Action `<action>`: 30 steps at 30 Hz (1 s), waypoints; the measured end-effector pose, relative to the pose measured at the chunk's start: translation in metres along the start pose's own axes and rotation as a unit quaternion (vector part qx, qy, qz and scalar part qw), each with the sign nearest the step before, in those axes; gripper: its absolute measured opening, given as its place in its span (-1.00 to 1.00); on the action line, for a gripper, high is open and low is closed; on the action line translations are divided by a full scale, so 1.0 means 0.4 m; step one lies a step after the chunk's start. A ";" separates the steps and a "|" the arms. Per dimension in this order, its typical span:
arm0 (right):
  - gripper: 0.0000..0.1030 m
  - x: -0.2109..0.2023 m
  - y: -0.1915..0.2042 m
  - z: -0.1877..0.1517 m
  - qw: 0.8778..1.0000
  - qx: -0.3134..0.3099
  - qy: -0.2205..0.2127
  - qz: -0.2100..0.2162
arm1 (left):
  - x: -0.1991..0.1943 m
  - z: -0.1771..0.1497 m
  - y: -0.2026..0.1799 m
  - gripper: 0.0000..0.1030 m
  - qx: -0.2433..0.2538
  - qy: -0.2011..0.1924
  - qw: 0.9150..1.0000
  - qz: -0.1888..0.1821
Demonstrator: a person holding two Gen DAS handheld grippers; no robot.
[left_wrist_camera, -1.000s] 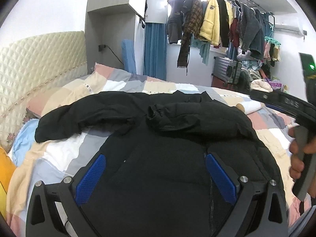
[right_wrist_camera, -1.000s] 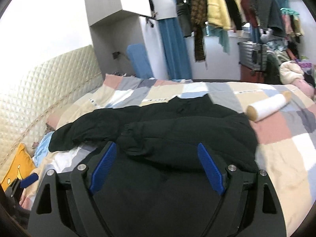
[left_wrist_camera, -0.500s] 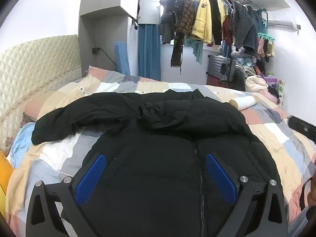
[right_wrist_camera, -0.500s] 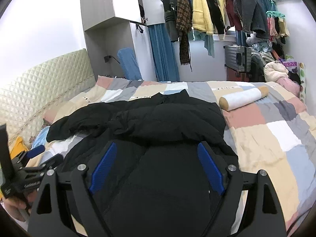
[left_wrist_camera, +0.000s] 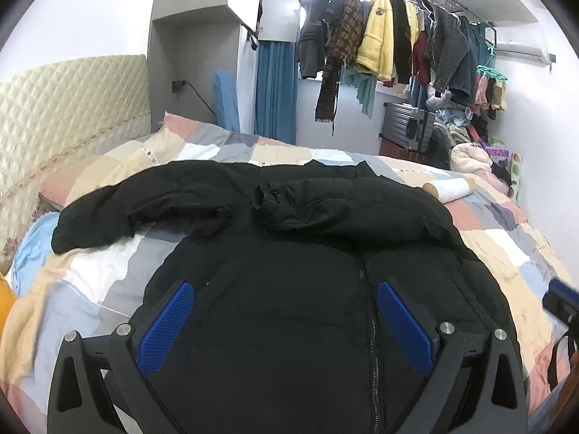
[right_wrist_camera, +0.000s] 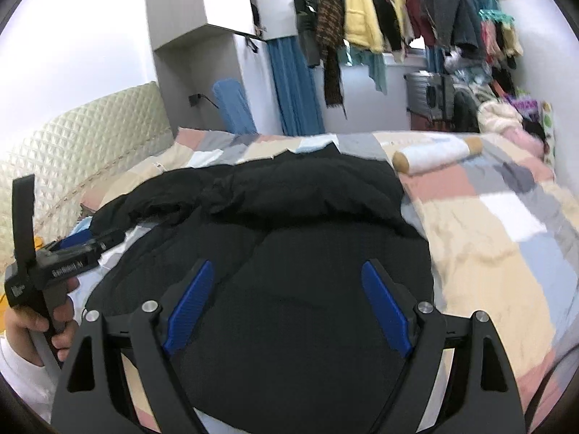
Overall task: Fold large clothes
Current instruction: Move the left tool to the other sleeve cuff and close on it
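left claw [left_wrist_camera: 286,322]: jaws standing spread wide, blue pads apart, nothing pinched; hovering over the lower front of the jacket near its zip
right claw [right_wrist_camera: 286,307]: also spread wide, gripping nothing; hanging over the jacket's body (right side of it)
left hand [right_wrist_camera: 39,329]: showing in the right wrist view at far left, wrapping the claw handle, white sleeve below it
black puffer jacket [left_wrist_camera: 325,253]: lying front-up on the bed, zip [left_wrist_camera: 365,311] closed and running up the middle
right sleeve [left_wrist_camera: 347,202]: lying folded across the chest, cuff ending about mid-chest
left sleeve [left_wrist_camera: 144,206]: stretching out sideways toward the headboard (not folded in)
bed [left_wrist_camera: 506,246]: patchwork cover in pink, beige, grey and white, showing around the jacket
bolster roll [right_wrist_camera: 434,152]: white with tan ends, lying beyond the jacket, well apart from it
headboard [left_wrist_camera: 72,108]: cream, quilted, sitting at left
clothes rack [left_wrist_camera: 391,36]: hanging garments crowding the far wall, blue curtain [left_wrist_camera: 275,90] beside them
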State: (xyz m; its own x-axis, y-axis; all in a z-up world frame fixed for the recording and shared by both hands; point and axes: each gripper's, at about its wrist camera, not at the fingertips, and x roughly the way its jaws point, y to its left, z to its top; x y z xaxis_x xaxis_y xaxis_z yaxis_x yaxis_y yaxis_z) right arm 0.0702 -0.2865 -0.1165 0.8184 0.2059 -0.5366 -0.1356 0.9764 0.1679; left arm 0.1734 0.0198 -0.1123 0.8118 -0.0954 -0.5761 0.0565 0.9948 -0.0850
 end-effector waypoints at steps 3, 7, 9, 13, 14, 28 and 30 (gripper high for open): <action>0.63 0.007 0.003 -0.023 1.000 0.009 0.002 0.005 | 0.020 0.002 0.023 0.99 -0.012 0.005 1.000 0.000; 0.64 0.005 0.020 -0.022 1.000 -0.010 -0.013 -0.003 | 0.036 0.014 0.070 0.99 -0.034 0.009 0.999 0.003; 0.64 0.009 0.021 -0.025 1.000 -0.011 -0.012 -0.004 | 0.040 0.028 0.098 0.99 -0.038 0.006 0.999 0.011; 0.65 0.022 0.018 -0.031 1.000 -0.010 -0.005 -0.010 | 0.047 0.077 0.192 0.99 -0.077 -0.002 0.997 0.027; 0.65 0.024 0.017 -0.032 1.000 -0.009 -0.005 -0.009 | 0.052 0.090 0.217 0.99 -0.086 -0.002 0.996 0.024; 0.79 0.056 0.037 -0.025 1.000 -0.012 0.006 -0.027 | 0.262 0.068 0.805 0.90 -0.238 0.058 0.967 0.071; 0.93 0.068 0.030 -0.026 0.999 -0.004 0.015 -0.030 | 0.292 0.038 0.900 0.90 -0.285 0.056 0.955 0.062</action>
State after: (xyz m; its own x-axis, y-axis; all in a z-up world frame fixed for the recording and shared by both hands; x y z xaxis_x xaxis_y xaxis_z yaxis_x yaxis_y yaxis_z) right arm 0.0851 -0.2686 -0.1378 0.8083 0.1478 -0.5700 -0.0903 0.9876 0.1281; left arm 0.2972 0.3672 -0.1980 0.7221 -0.0126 -0.6917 -0.3875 0.8209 -0.4195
